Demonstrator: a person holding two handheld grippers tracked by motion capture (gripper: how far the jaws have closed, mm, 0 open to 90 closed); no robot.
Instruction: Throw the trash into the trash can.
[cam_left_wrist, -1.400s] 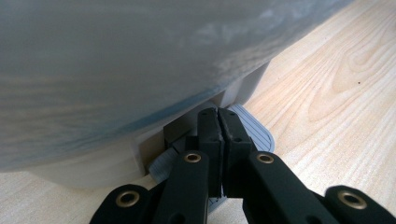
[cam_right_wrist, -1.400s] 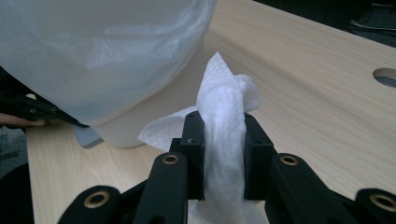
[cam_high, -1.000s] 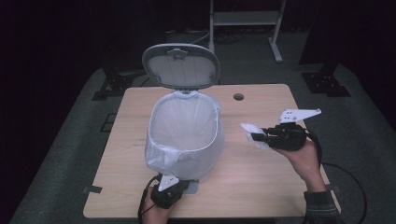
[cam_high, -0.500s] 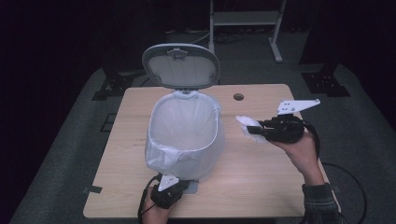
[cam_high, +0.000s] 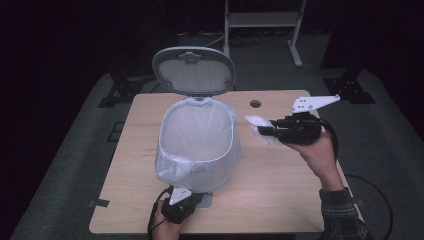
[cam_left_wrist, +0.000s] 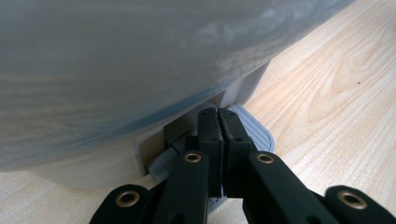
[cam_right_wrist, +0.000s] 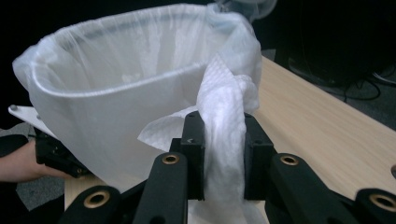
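Up close, the left gripper view shows the left hand-held gripper (cam_left_wrist: 218, 122) with jaws pressed together, resting on the bin's foot pedal (cam_left_wrist: 254, 130). From above, the bin (cam_high: 197, 145) stands on the table (cam_high: 280, 185) with its lid (cam_high: 194, 71) up. The right hand-held gripper (cam_high: 264, 130) squeezes a white paper towel (cam_right_wrist: 224, 121), held just beside the bin's rim.
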